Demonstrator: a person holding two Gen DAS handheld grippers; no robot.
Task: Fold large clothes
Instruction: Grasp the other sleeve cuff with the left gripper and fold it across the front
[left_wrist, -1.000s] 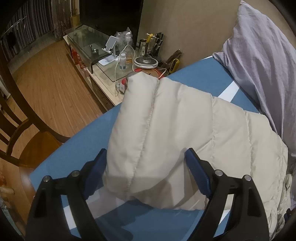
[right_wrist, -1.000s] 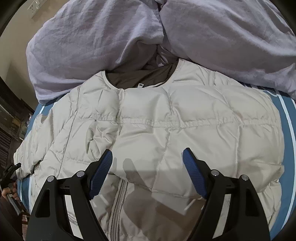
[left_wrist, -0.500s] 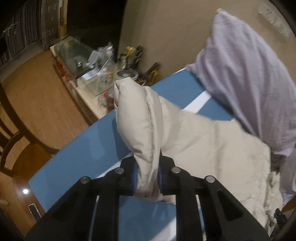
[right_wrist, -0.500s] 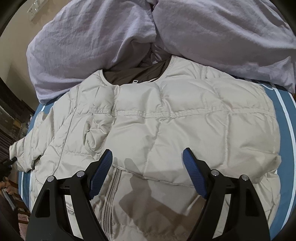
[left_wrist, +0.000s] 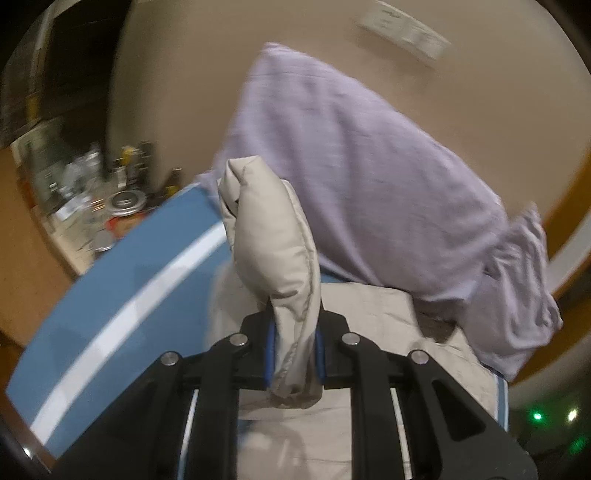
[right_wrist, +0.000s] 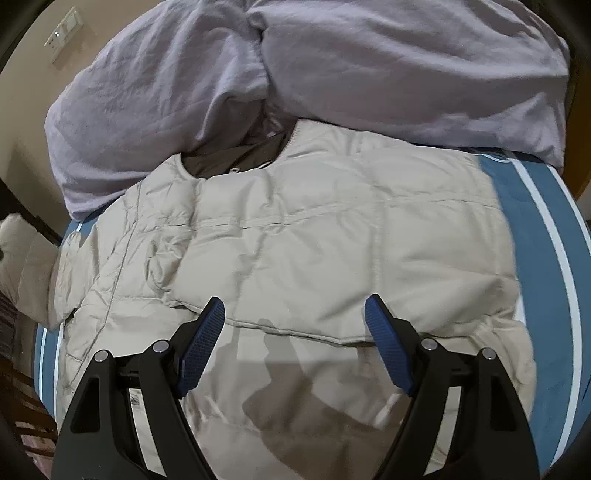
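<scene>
A beige quilted puffer jacket (right_wrist: 314, 258) lies spread on a blue bed sheet (right_wrist: 546, 229), collar toward the pillows, with one sleeve folded across its chest. My left gripper (left_wrist: 294, 350) is shut on the other sleeve (left_wrist: 273, 236) and holds it lifted above the jacket's body (left_wrist: 369, 325). That raised sleeve shows at the far left of the right wrist view (right_wrist: 22, 266). My right gripper (right_wrist: 295, 332) is open and empty, hovering just above the jacket's lower front.
Two lilac pillows (right_wrist: 258, 74) lie against the wall behind the collar; one also shows in the left wrist view (left_wrist: 369, 177). A cluttered side table (left_wrist: 85, 199) with bottles and jars stands left of the bed. The sheet's white stripe (left_wrist: 140, 295) runs near the bed edge.
My left gripper closed on the sleeve, lifted it and swung it toward the jacket's body. My right gripper stayed open and drew back slightly over the jacket.
</scene>
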